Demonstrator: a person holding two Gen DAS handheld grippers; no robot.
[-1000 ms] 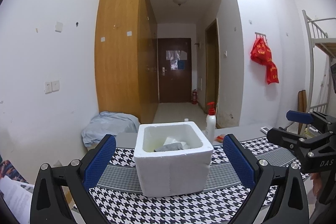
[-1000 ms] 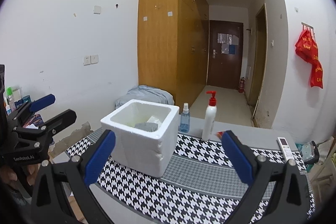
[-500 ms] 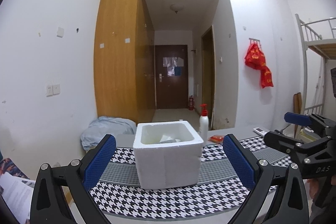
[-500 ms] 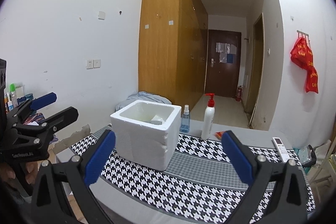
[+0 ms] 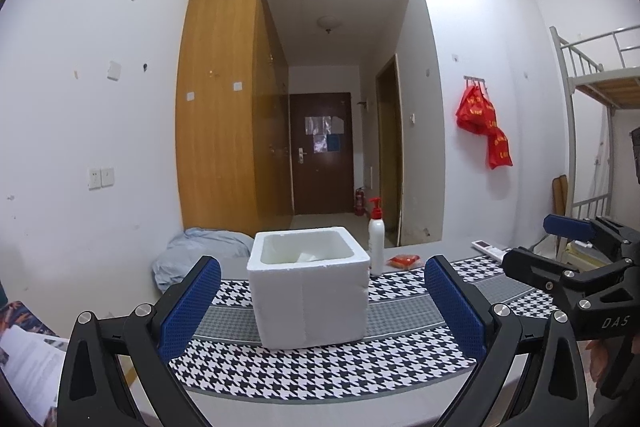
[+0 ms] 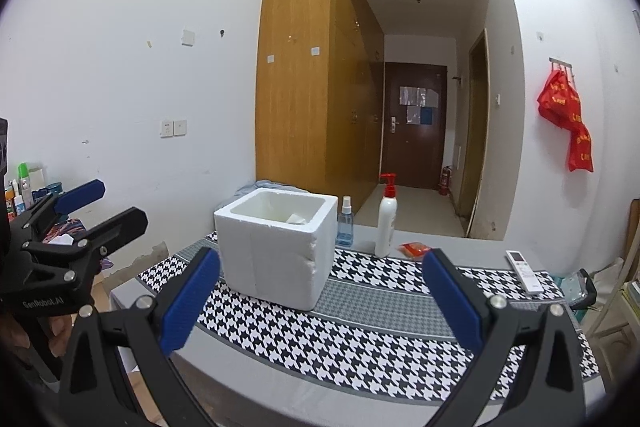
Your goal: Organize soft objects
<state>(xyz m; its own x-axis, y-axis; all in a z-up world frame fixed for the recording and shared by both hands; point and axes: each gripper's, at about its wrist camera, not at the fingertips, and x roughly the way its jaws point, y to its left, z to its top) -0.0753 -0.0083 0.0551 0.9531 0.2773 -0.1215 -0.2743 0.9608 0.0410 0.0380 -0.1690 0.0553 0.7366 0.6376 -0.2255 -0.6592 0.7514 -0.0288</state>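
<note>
A white foam box [image 5: 308, 291] stands on the houndstooth table cloth [image 5: 320, 371]; it also shows in the right wrist view [image 6: 280, 247]. Something pale [image 6: 298, 218] lies inside it, mostly hidden by the rim. My left gripper [image 5: 322, 311] is open and empty, held back from the box near the table's front edge. My right gripper [image 6: 320, 297] is open and empty, to the right of the box and back from it. Each gripper shows at the edge of the other's view.
A white pump bottle with a red top [image 6: 387, 223], a blue spray bottle [image 6: 345, 223] and a red packet [image 6: 416, 249] stand behind the box. A white remote [image 6: 523, 270] lies at the table's right. A blue-grey bundle of cloth [image 5: 200, 255] lies beyond the table's left.
Both grippers have drawn back and tilted up from the box, so it looks smaller and its contents are less visible. Both stay open and empty.
</note>
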